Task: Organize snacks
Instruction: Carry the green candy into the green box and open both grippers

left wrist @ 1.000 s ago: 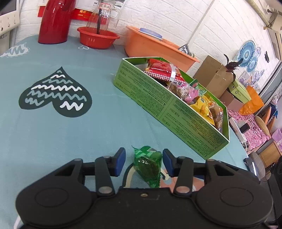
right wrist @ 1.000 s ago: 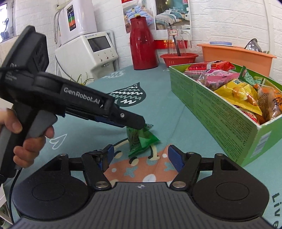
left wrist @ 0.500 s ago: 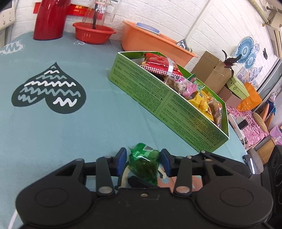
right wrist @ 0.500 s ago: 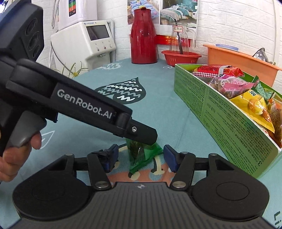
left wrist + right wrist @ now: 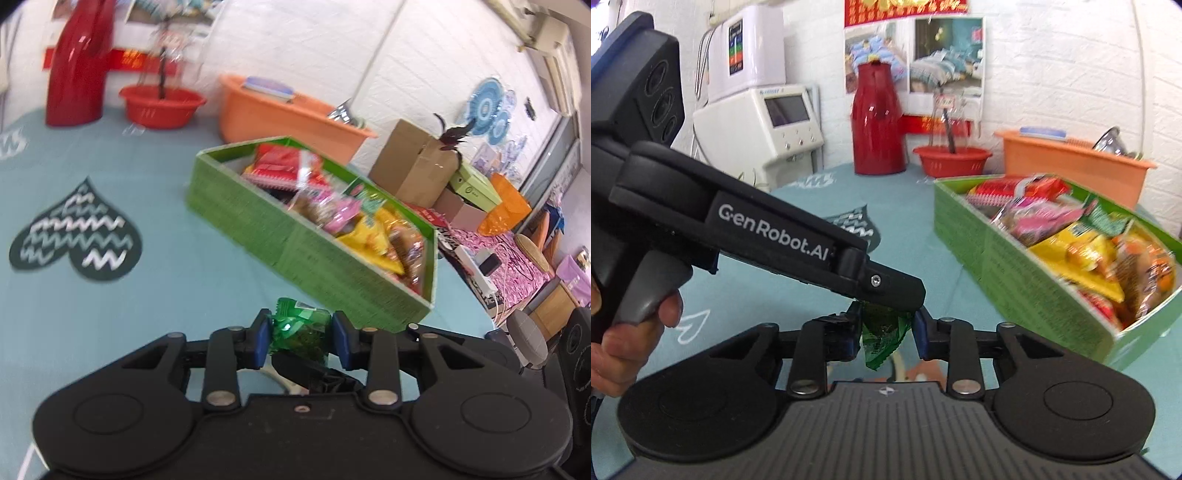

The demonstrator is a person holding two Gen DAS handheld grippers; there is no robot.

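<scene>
A small green snack packet point(image 5: 301, 332) sits pinched between the blue pads of my left gripper point(image 5: 300, 334), lifted off the teal tablecloth. In the right wrist view the same packet point(image 5: 882, 332) hangs below the left gripper's black finger point(image 5: 886, 288), between the pads of my right gripper point(image 5: 886, 334), whose pads stand close beside the packet; contact is unclear. The green cardboard box point(image 5: 295, 236), holding several snack bags, lies ahead and to the right; it also shows in the right wrist view point(image 5: 1034, 273).
A red thermos point(image 5: 75, 62), a red basin point(image 5: 160, 105) and an orange tub point(image 5: 284, 114) stand at the table's back. A white appliance point(image 5: 761, 118) stands back left. Cardboard boxes point(image 5: 413, 166) lie beyond the table's right edge.
My left gripper has shut on the green packet and lifted it off the cloth. My right gripper's pads have closed in around the same packet. Both views moved up.
</scene>
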